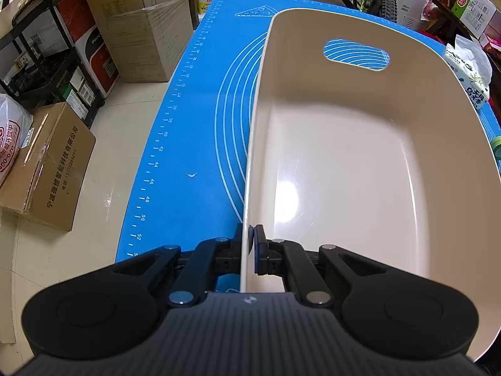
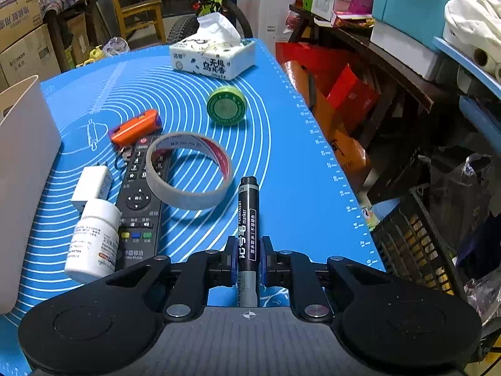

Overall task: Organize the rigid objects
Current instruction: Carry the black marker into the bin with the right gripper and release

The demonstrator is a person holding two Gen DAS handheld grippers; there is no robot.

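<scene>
While your left gripper [image 1: 250,244] pinches the thin, smooth wall of the cream plastic bin [image 1: 360,163], its jaws clamped on the rim, your right gripper [image 2: 249,260] has its pads pressed on the barrel of a black permanent marker [image 2: 247,219], which lies lengthwise between the fingers, cap pointing away over the blue silicone mat [image 2: 281,156]. Only the right view shows the loose items: a flat grey tape ring [image 2: 188,172] lying partly on a black remote [image 2: 141,194], a white pill bottle [image 2: 94,241], a white charger [image 2: 92,185], an orange device [image 2: 136,128], a round green tin [image 2: 227,105] and a soft tissue pack [image 2: 213,56]. Only the left view shows the bin's glossy rounded interior and oval handle cutout [image 1: 357,54].
</scene>
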